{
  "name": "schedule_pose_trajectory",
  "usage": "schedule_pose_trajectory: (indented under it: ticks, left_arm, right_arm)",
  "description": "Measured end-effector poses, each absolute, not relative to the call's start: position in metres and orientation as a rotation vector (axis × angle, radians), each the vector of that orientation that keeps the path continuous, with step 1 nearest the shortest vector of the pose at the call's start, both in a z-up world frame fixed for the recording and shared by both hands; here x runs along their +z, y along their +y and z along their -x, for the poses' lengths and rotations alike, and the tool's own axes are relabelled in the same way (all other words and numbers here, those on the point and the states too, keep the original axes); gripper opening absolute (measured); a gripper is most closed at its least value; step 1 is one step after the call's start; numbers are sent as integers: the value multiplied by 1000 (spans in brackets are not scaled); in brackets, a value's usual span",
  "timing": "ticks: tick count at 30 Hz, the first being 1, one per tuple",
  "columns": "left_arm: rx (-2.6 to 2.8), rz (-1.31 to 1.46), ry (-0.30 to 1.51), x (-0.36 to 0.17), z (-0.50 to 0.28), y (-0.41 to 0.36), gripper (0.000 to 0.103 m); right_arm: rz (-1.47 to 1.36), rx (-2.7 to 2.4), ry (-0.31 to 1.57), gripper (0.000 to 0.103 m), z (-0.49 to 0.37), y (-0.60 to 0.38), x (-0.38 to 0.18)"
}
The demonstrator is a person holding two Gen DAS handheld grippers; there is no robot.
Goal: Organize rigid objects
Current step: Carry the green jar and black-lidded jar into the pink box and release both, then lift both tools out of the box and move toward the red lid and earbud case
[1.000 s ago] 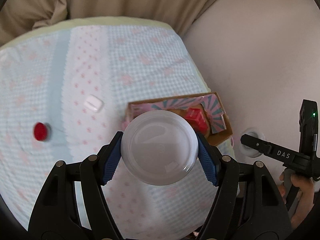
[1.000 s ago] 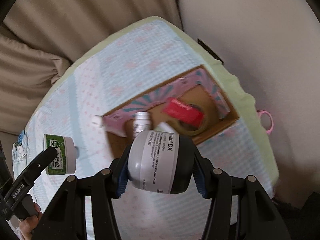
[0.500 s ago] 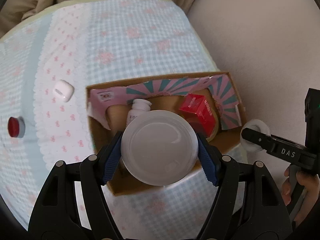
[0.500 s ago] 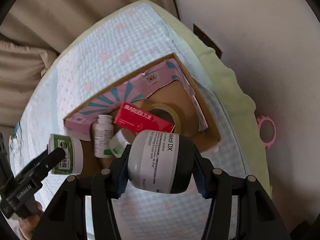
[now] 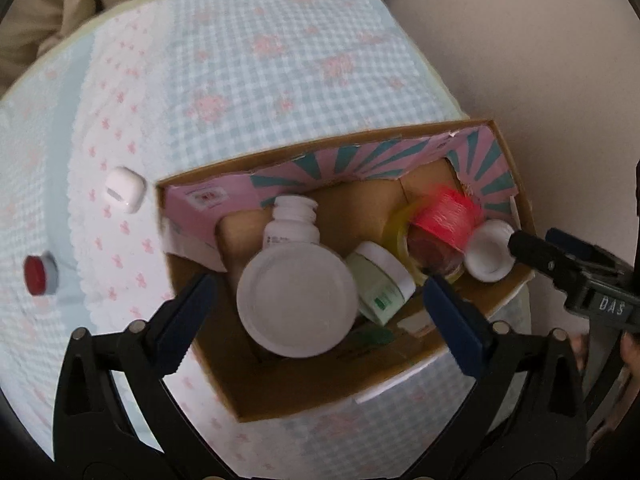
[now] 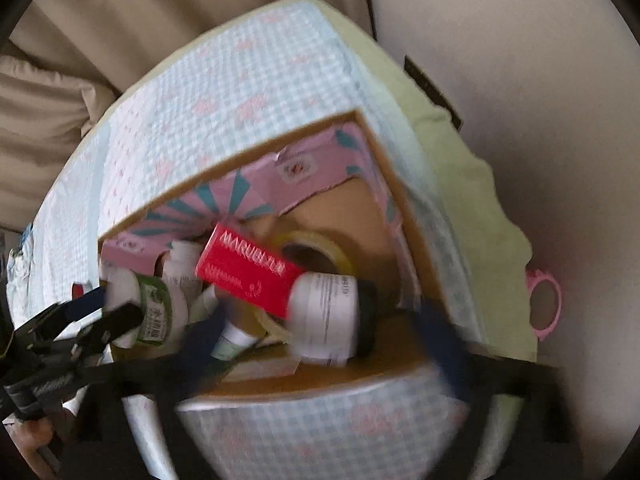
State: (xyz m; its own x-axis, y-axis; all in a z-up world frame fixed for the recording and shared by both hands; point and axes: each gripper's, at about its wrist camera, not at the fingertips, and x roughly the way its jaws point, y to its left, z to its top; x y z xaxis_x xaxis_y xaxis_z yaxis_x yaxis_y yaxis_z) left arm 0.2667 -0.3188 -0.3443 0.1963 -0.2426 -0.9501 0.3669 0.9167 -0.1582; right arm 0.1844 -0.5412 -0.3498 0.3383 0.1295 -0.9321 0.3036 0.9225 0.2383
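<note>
Left claw: the left gripper point(image 5: 320, 300) now stands with its jaws spread wide and nothing between them; half a second ago they clamped the white-lidded jar point(image 5: 297, 299).
White-lidded jar: it now sits inside the cardboard box point(image 5: 304, 396), low centre of the left view, clear of both blue pads point(image 5: 192, 312).
Right claw: the right gripper point(image 6: 320, 344) is badly blurred, but its dark fingers stand apart on either side of the grey and black tub point(image 6: 332, 316), which it gripped half a second ago.
Grey and black tub: it lies on its side in the box, centre of the right view, against the red carton point(image 6: 248, 272).
Box contents, counted: one white-lidded jar, one grey and black tub, one red carton, one roll of clear tape point(image 6: 316, 248), one white bottle point(image 5: 292, 228) and one small pale green pot point(image 5: 382, 280).
Outside the box, counted: one white earbud case point(image 5: 123, 194) at middle left of the left view, just beside the box's corner, and one red cap point(image 5: 36, 280) at the far left edge, well apart from it.
Surface: the blue checked cloth point(image 5: 260, 80) covers the table under everything.
Elsewhere: one pink ring point(image 6: 544, 304) shows at the right edge of the right view, off the cloth.
</note>
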Motion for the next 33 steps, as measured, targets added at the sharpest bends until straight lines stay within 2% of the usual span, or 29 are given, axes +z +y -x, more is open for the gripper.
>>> schedule_pose_trajectory:
  ticks: [5,17,33]
  left_arm:
    - [-410,-162,1283,-327,-254,-300,103]
    - [-372,-92,1194,-267,-211,-235,103]
    - [-264,-53,1072,-188,-161,-63,103]
  right_arm:
    - [-459,-131,1185,103,-173,-550,-337]
    - [-453,-170,1137,103,-137,-529,-291]
    - [-282,-107,1028,103,-117,-387,-189]
